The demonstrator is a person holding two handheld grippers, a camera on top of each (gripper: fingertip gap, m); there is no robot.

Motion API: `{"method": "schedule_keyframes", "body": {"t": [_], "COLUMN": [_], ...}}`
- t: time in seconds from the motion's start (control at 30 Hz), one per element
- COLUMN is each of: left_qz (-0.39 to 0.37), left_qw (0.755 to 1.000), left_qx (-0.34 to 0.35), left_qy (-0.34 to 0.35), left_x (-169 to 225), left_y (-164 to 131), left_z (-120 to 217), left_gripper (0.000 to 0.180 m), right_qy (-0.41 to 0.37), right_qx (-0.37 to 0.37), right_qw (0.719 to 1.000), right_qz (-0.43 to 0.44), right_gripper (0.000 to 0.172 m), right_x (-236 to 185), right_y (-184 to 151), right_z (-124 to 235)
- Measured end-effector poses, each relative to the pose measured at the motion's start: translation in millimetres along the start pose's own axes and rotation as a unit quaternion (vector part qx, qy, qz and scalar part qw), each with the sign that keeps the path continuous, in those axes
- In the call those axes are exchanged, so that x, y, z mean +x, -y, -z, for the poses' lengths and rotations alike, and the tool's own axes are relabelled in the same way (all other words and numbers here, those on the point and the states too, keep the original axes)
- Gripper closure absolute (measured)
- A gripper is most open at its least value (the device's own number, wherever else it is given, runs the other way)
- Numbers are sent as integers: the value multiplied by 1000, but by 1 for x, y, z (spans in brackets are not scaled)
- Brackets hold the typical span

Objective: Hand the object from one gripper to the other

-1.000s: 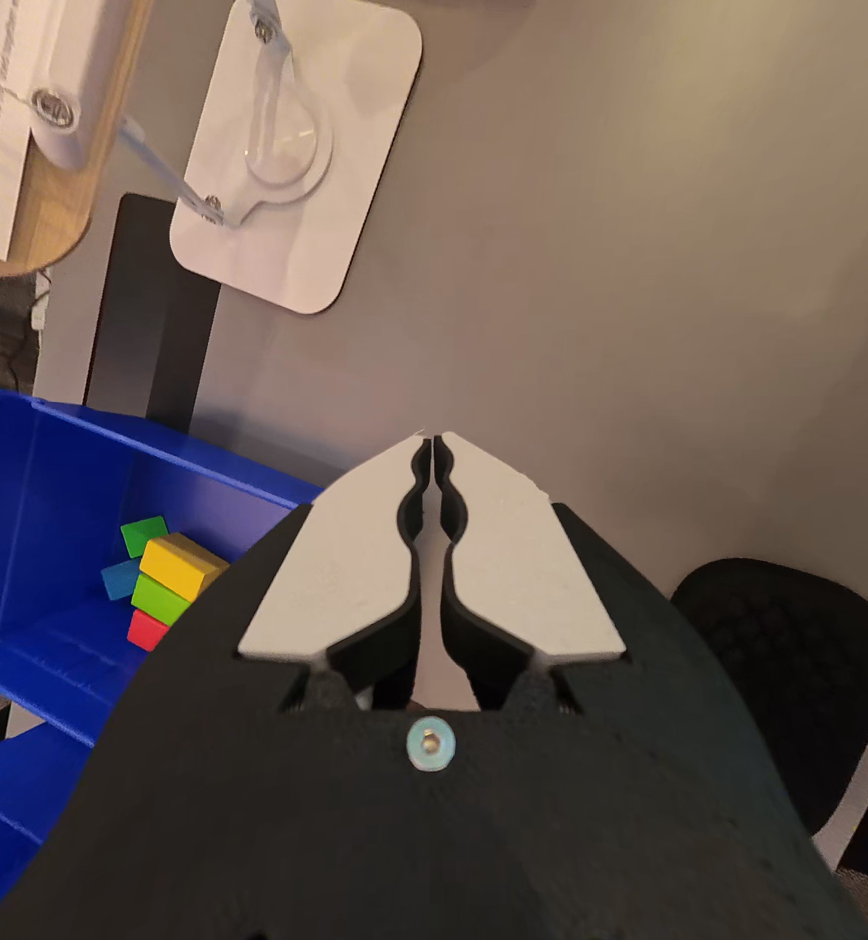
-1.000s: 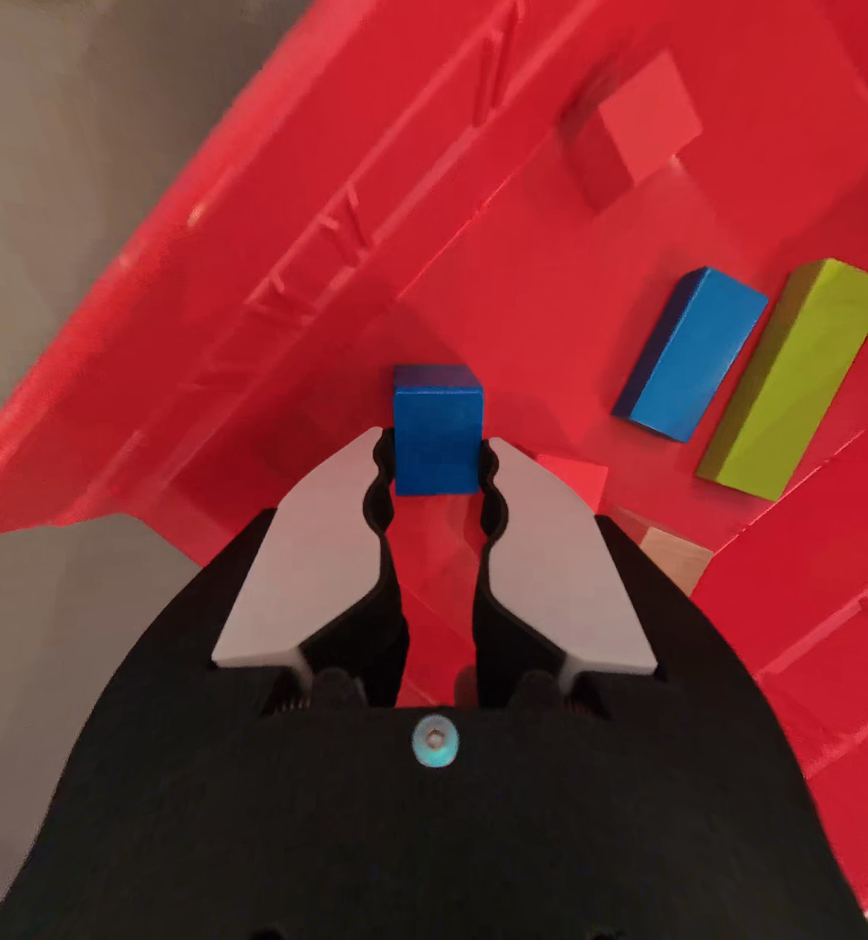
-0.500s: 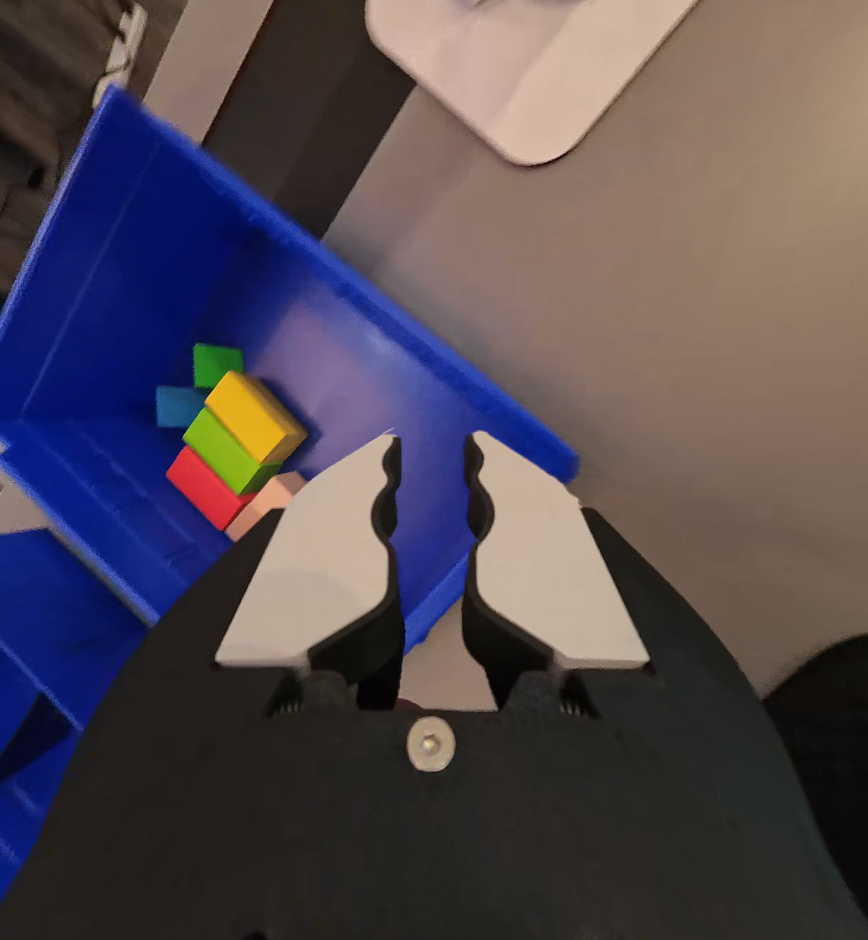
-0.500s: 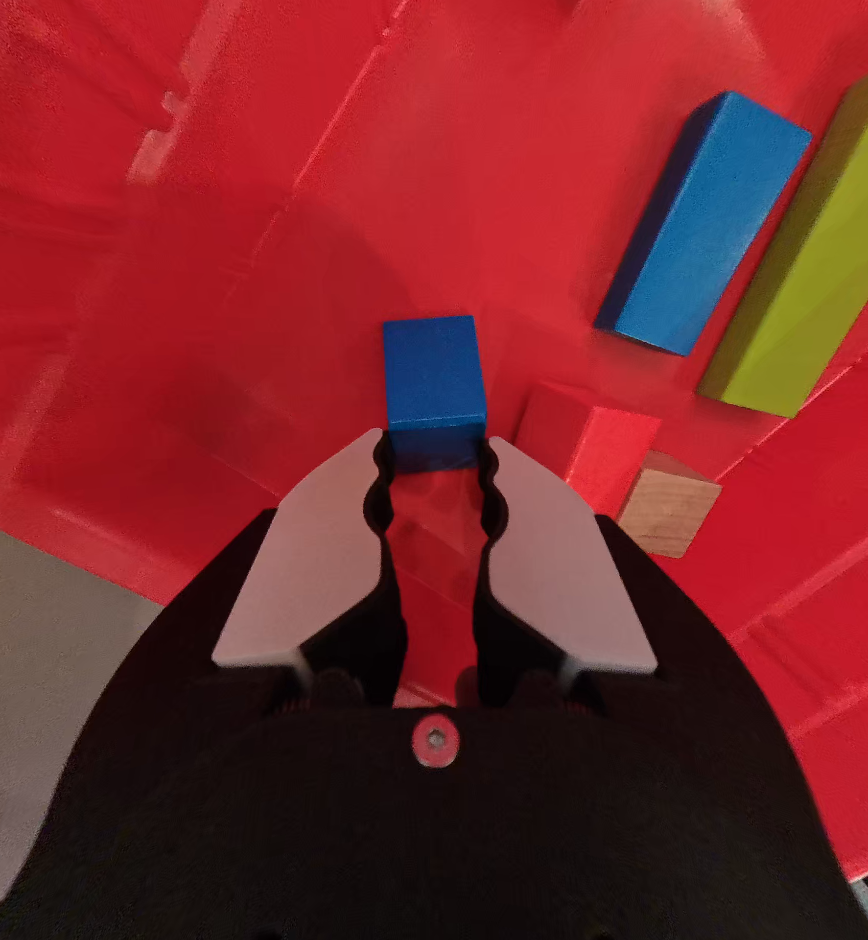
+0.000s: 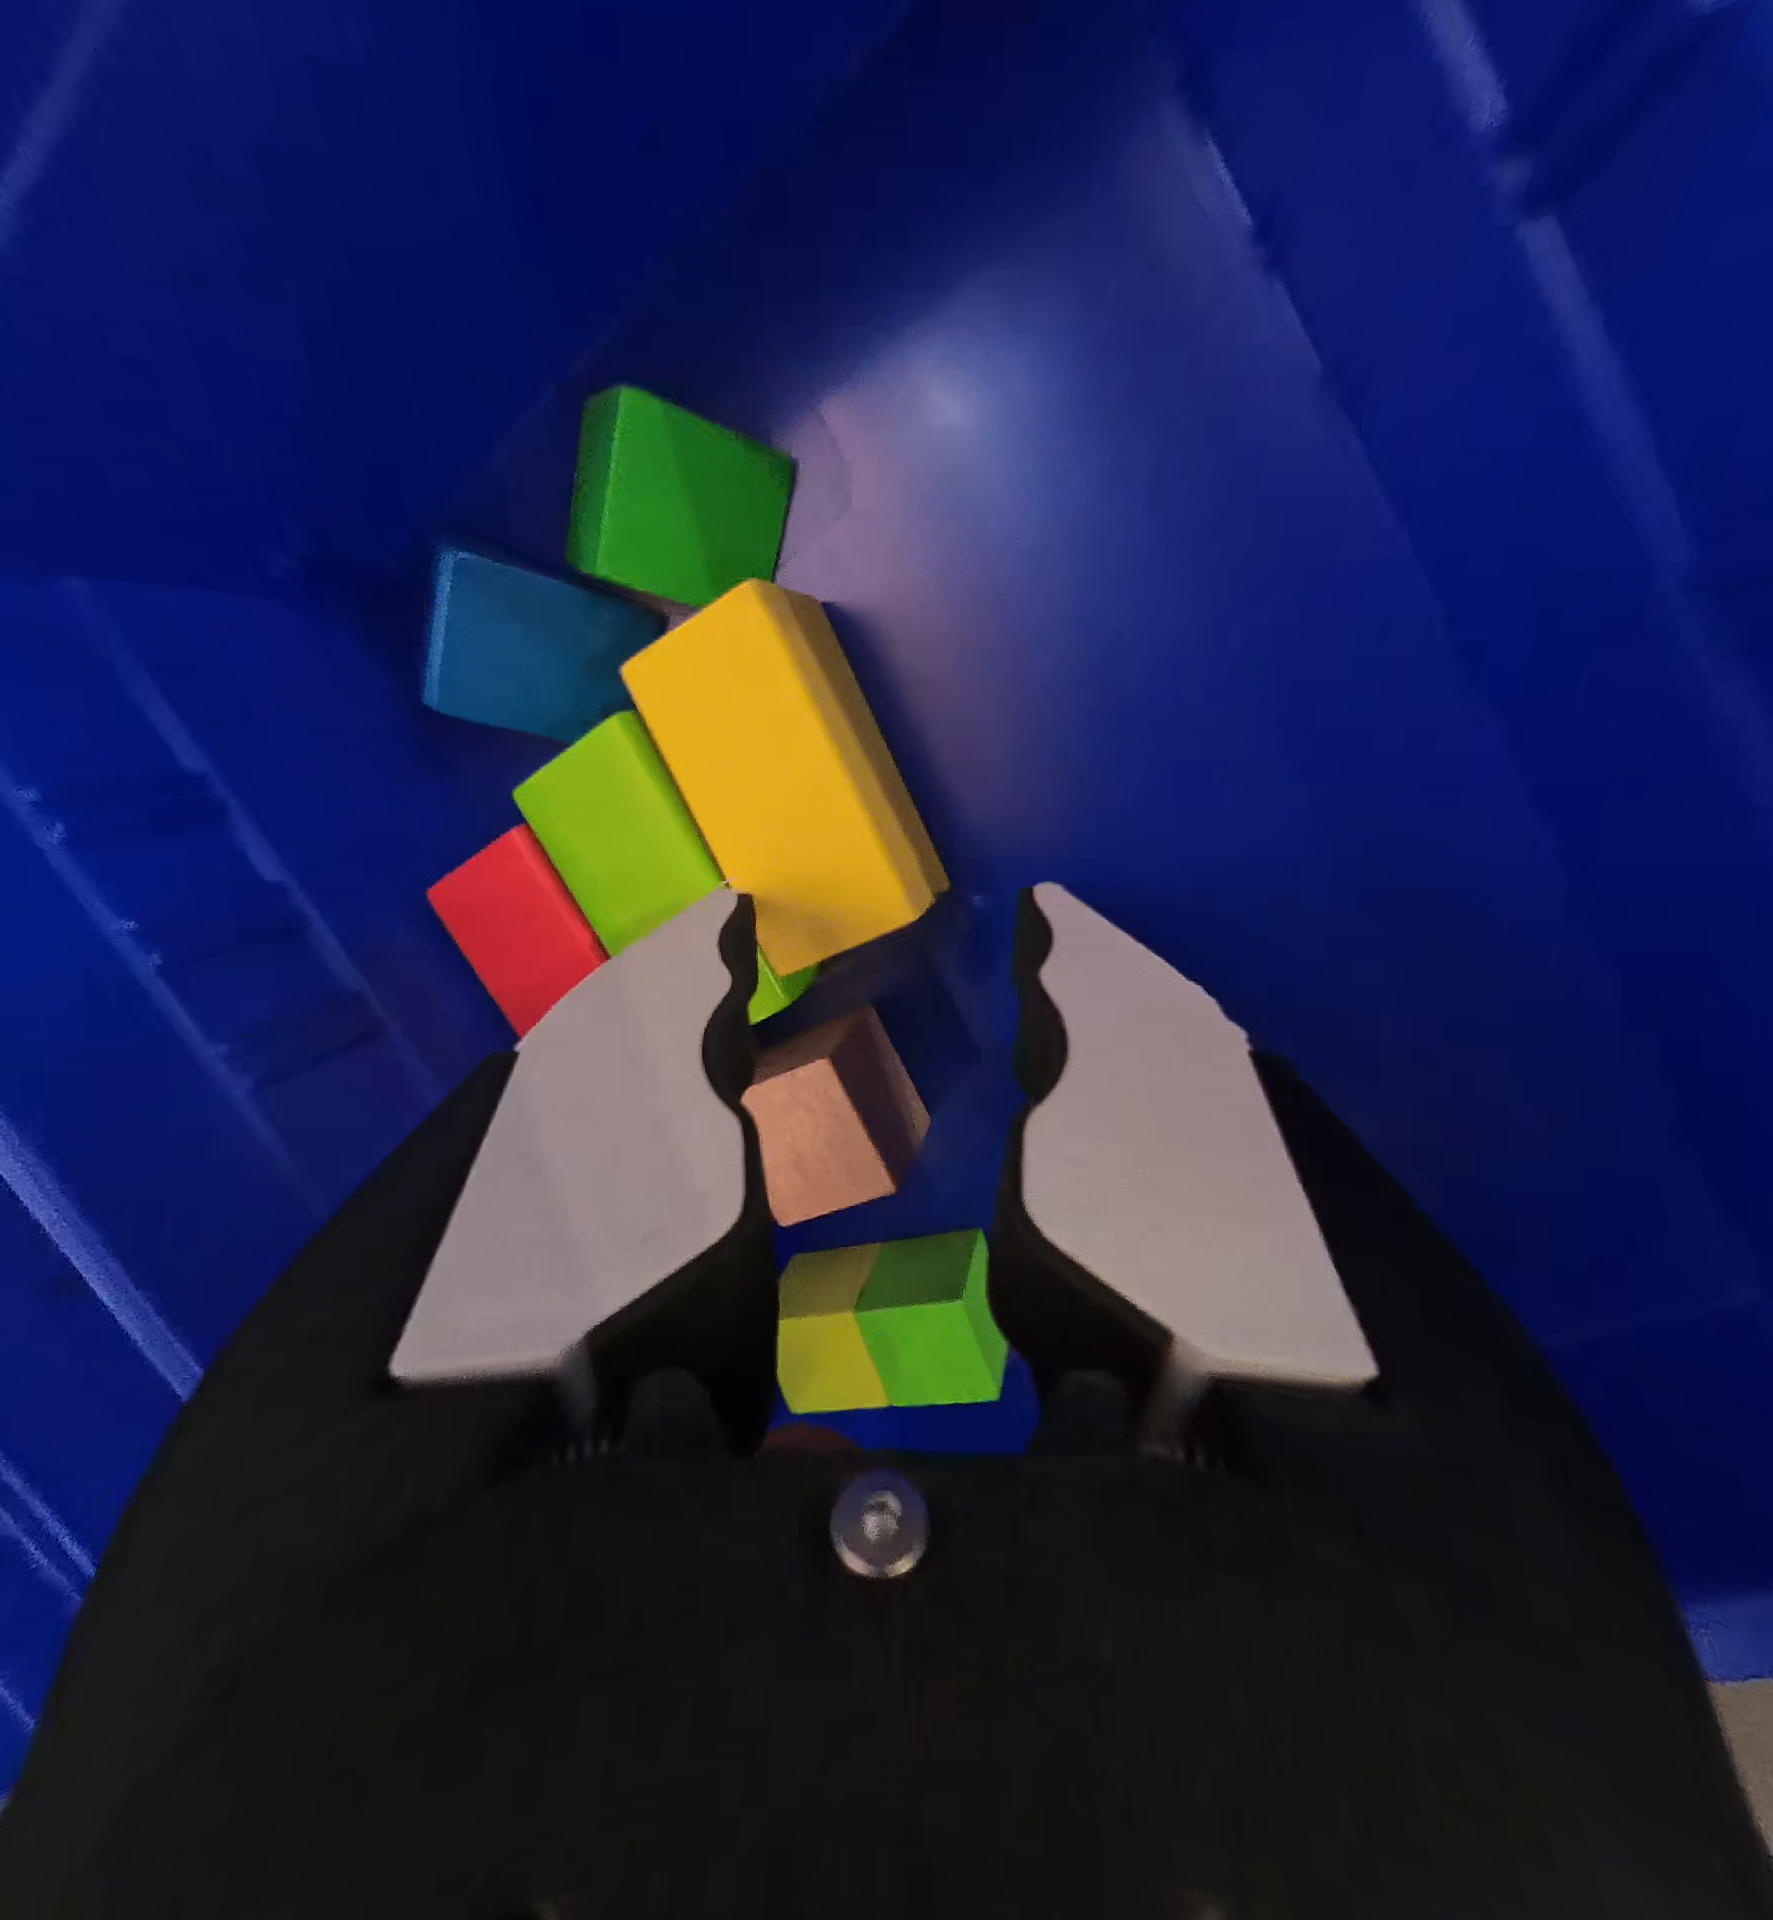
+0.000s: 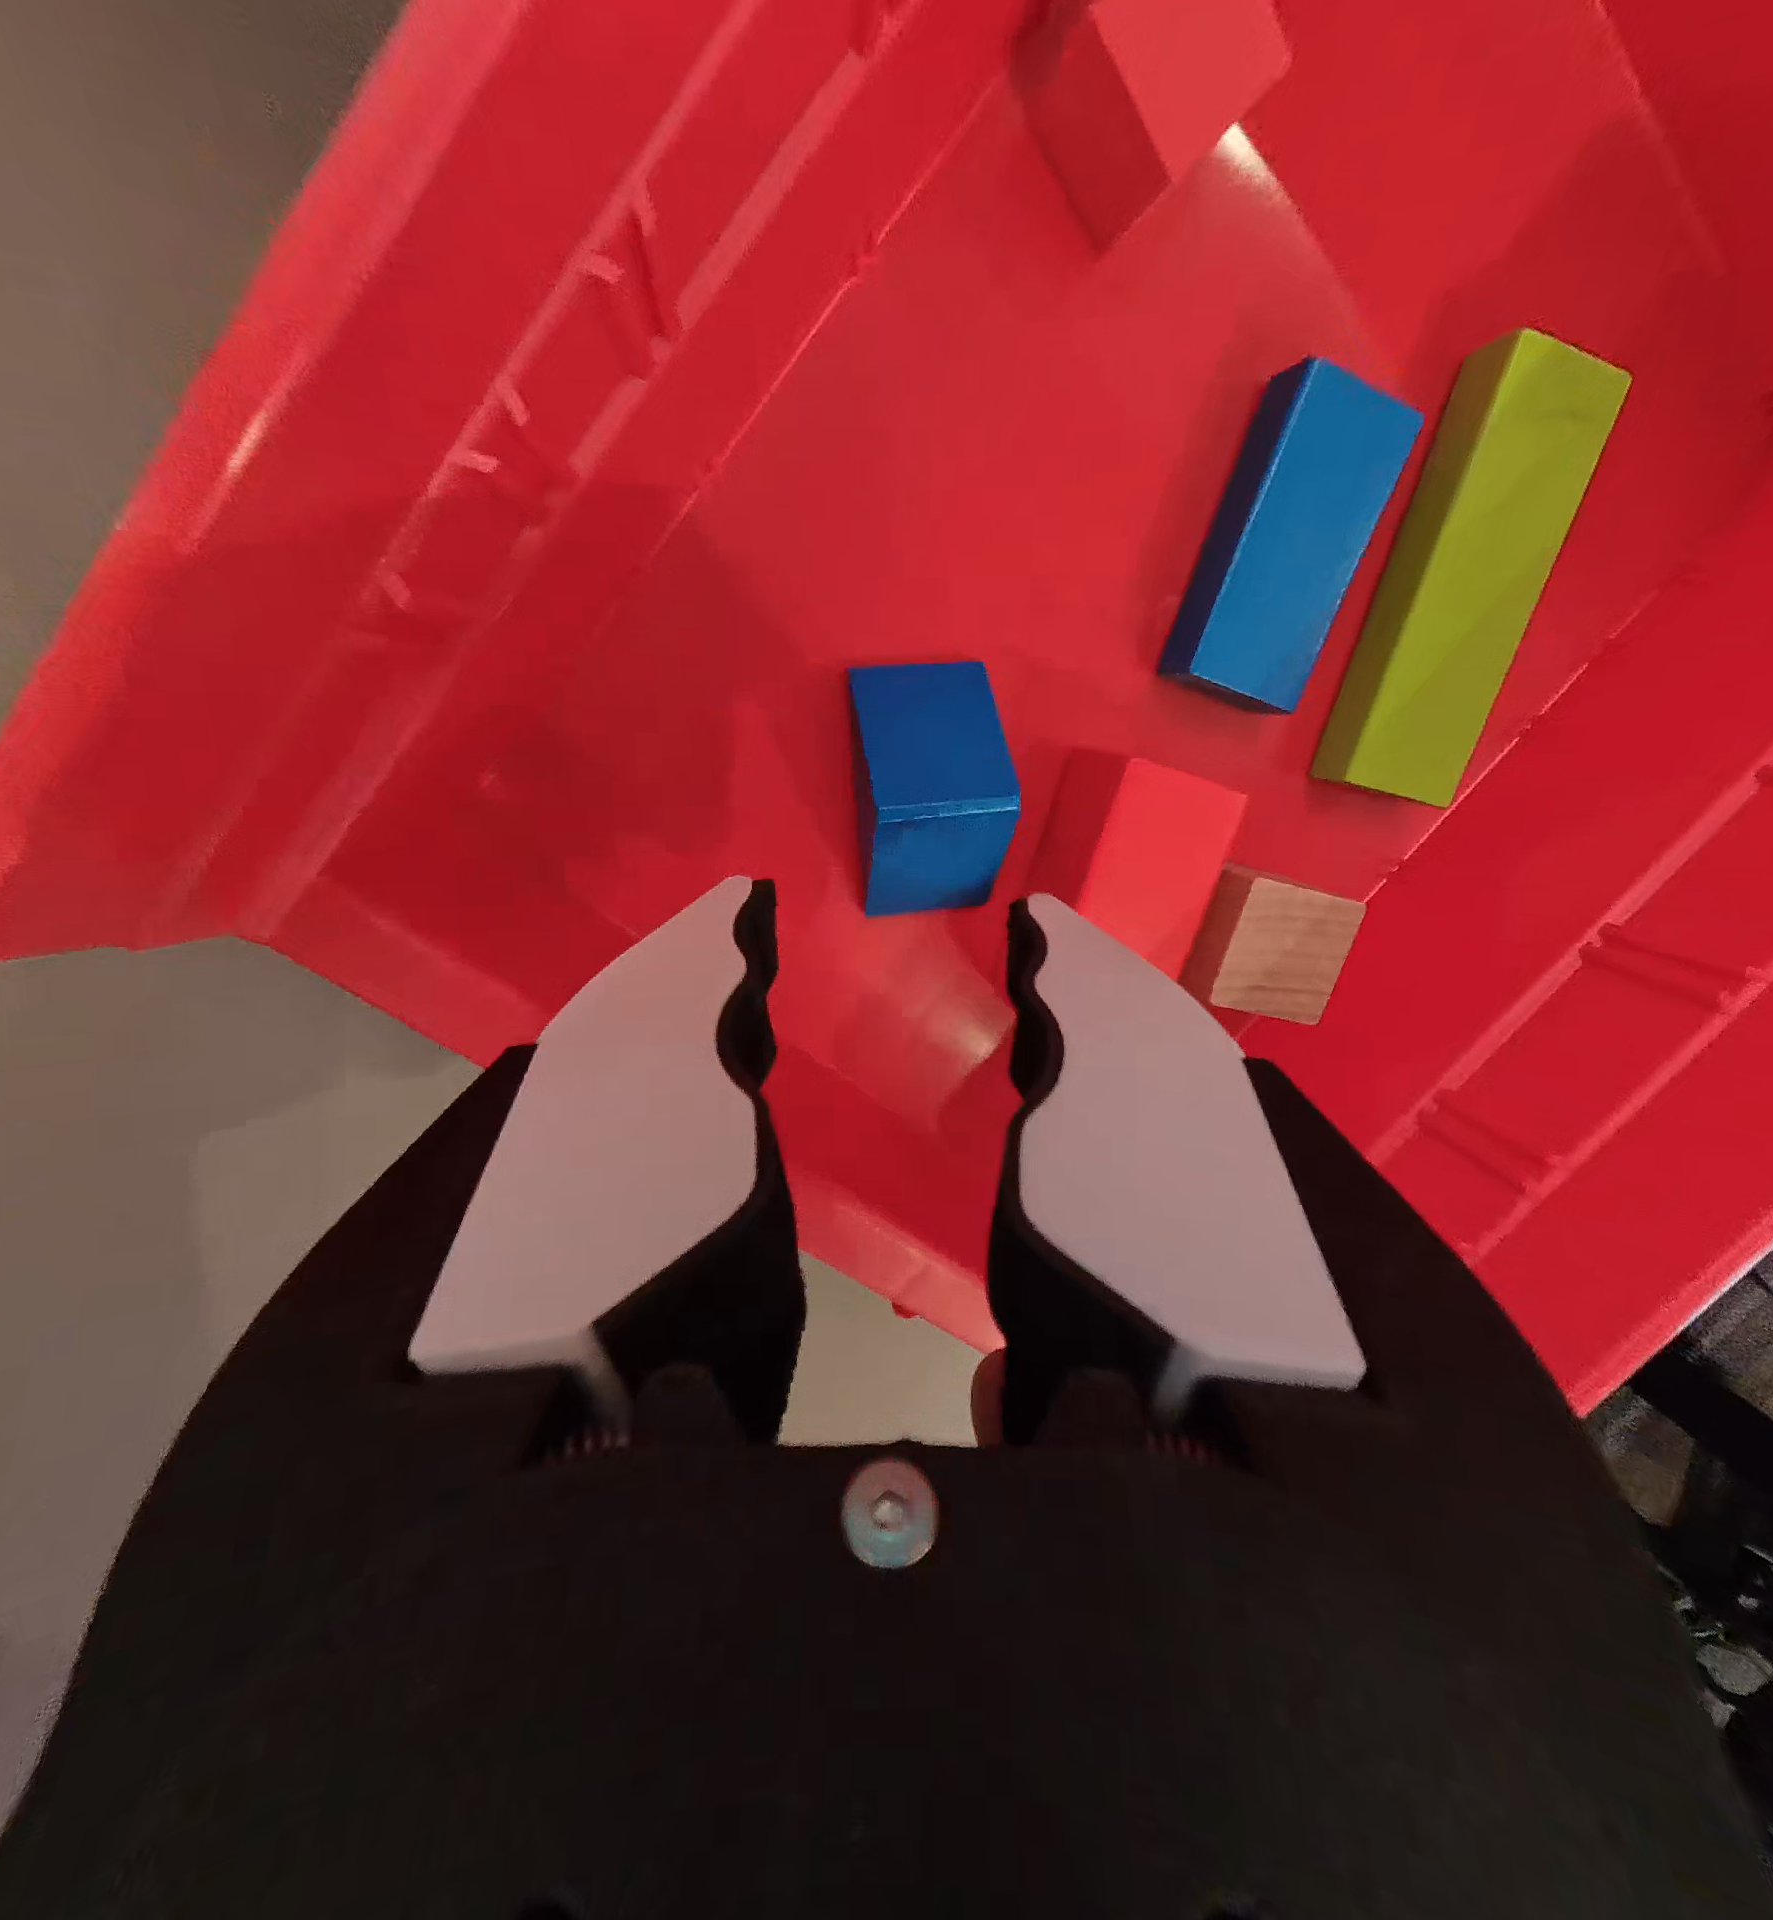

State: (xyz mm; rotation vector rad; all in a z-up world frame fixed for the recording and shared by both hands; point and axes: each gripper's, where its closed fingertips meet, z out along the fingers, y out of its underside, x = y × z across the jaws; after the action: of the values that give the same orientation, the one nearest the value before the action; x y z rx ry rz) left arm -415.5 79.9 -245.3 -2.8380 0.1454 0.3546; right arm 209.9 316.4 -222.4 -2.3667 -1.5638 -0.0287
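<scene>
Fingers of the right gripper (image 6: 882,914) stand parted with nothing between them; half a second ago the dark blue block (image 6: 929,784) sat at their tips, and now it rests alone on the floor of the red bin (image 6: 549,416), just beyond the tips and clear of both pads. The bin also looks farther off than it did then, so the right gripper seems to be backing away. By my reading, that block has been delivered and this round of the handover is over.

Meanwhile the left gripper (image 5: 877,914) has swung from the grey table into the blue bin (image 5: 1381,520), and its fingers have spread from nearly shut a second ago to wide apart. They are released and hold nothing. Its left fingertip (image 5: 695,935) overlaps the lower end of the yellow block (image 5: 778,769) and the lime block (image 5: 617,821) at mid-frame; motion blur leaves it unclear whether it touches them. A tan cube (image 5: 825,1122) and a small yellow-green piece (image 5: 887,1320) lie in the gap lower down, seemingly on the bin floor below rather than gripped. A red block (image 5: 508,925), a teal one (image 5: 518,644) and a green one (image 5: 674,488) complete the pile toward the upper left.

Both grippers point steeply down into their bins, the left low over the pile as if choosing the next block.
</scene>
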Motion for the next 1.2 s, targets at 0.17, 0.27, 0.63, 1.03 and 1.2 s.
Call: {"method": "schedule_keyframes", "body": {"t": [0.17, 0.27, 0.63, 1.03, 1.2], "left_qz": [25, 3, 105, 58, -29], "left_qw": [1000, 1000, 994, 982, 974], "left_qx": [10, 21, 3, 167, 212], "left_qy": [-4, 0, -11, -65, -75], "left_x": [7, 15, 7, 25, 62], "left_y": [5, 9, 20, 25, 17], "left_z": [-1, 3, -24, 34, 102], "left_gripper": [124, 137, 132, 142, 143], "right_qy": [5, 3, -6, 0, 24], "right_qx": [14, 21, 19, 148, 287], "right_qw": [1000, 1000, 1000, 989, 947], "right_qz": [8, 8, 23, 22, 145], "right_gripper": [132, 132, 133, 137, 133], "right_x": [-4, -6, -13, -22, -90], "right_y": [6, 9, 12, 37, 88], "right_z": [1, 2, 4, 73, 140]}}
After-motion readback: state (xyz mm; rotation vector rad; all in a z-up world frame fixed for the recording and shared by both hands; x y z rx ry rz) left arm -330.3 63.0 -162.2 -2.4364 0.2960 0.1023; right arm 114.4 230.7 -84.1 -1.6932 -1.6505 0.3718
